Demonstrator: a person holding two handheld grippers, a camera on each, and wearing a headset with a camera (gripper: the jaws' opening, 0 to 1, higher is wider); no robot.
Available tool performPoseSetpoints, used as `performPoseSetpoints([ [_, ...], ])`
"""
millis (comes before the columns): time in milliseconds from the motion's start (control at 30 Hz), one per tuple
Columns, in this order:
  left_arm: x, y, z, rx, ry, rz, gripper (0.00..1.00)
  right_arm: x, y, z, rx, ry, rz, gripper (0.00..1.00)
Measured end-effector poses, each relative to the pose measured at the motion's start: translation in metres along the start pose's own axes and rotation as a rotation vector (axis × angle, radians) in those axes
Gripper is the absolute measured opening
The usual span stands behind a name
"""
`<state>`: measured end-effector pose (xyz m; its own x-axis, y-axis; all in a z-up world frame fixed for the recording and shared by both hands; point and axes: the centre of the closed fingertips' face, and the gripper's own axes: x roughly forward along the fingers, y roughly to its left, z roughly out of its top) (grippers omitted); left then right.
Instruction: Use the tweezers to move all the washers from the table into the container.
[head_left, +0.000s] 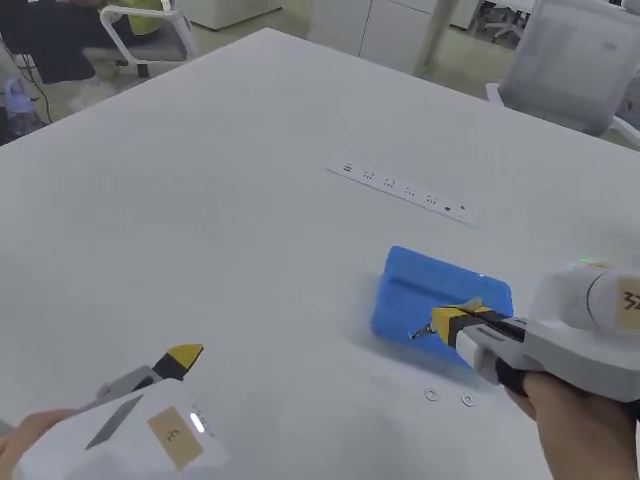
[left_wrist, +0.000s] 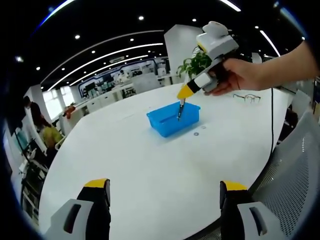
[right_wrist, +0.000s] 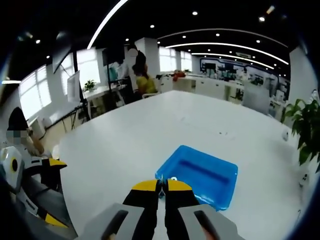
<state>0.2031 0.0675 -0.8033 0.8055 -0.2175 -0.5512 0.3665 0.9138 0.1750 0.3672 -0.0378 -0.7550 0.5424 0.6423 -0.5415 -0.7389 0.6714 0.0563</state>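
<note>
The right gripper (right_wrist: 161, 186) is clamped on the tweezers (left_wrist: 179, 109), which point down over the blue container (head_left: 425, 285). Tip opening and any load: cannot tell. Two washers (head_left: 431, 395) lie on the table (head_left: 250, 220), just beside the container. The left gripper (left_wrist: 165, 185) stands wide apart, empty, well away.
</note>
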Motion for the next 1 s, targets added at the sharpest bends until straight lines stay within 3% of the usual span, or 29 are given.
performPoseSetpoints([
  [233, 0.0, 0.0, 0.0, 0.0, 0.002, 0.003, 0.93, -0.003, -0.014, 0.016, -0.016, -0.028, -0.02, 0.0],
  [533, 0.001, -0.001, -0.003, 0.002, 0.018, -0.001, 0.92, 0.006, -0.035, 0.019, -0.018, -0.022, -0.051, 0.0],
  [733, 0.001, 0.0, -0.004, 0.004, 0.021, -0.001, 0.92, 0.019, -0.043, 0.004, -0.046, 0.031, -0.062, 0.0],
  [1000, 0.001, -0.001, -0.006, 0.007, 0.032, -0.003, 0.92, 0.037, -0.049, -0.017, -0.031, 0.098, -0.069, 0.0],
])
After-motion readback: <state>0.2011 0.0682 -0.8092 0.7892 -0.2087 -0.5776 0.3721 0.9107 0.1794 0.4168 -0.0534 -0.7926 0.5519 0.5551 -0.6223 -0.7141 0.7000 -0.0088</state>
